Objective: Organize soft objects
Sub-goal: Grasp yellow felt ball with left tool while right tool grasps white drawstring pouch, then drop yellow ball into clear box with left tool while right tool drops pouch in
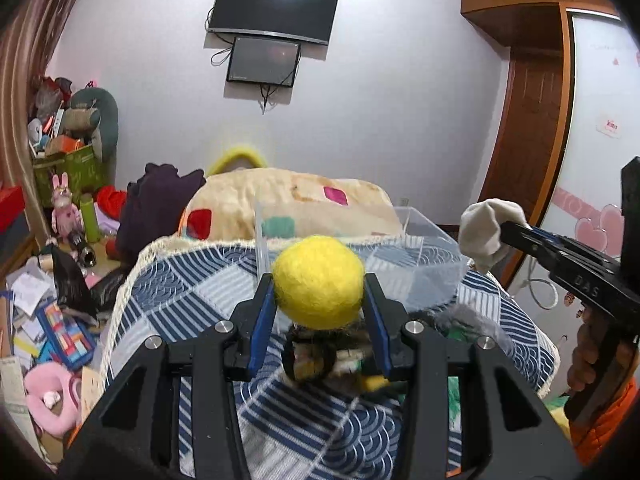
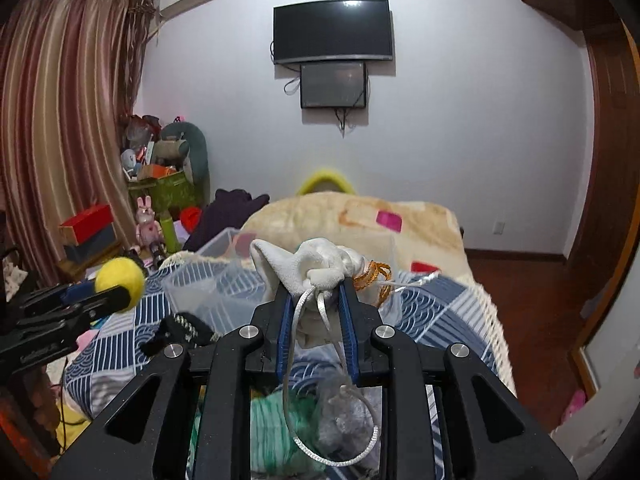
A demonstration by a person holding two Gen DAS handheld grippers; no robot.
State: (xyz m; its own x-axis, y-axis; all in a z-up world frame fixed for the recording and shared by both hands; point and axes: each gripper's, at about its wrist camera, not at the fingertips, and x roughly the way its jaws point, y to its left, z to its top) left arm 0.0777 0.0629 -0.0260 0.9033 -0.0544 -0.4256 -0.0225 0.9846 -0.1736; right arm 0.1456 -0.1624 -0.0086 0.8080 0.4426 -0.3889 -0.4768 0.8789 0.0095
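My left gripper (image 1: 319,286) is shut on a yellow felt ball (image 1: 318,282) and holds it above the bed; the same ball (image 2: 120,282) shows at the left of the right wrist view. My right gripper (image 2: 314,286) is shut on a white cloth pouch (image 2: 308,266), whose silver cord (image 2: 332,432) loops down and whose gold bead string (image 2: 374,276) hangs at its right. That pouch (image 1: 486,230) shows at the right of the left wrist view. A clear plastic box (image 1: 400,256) sits on the blue patterned quilt (image 1: 192,292) beyond both grippers.
Loose soft items lie on the quilt under the grippers: a black ring (image 1: 308,354), a grey fluffy piece (image 2: 344,412) and a green one (image 2: 276,420). A beige blanket (image 1: 288,200) is heaped behind the box. Clutter covers the floor at left (image 1: 52,320).
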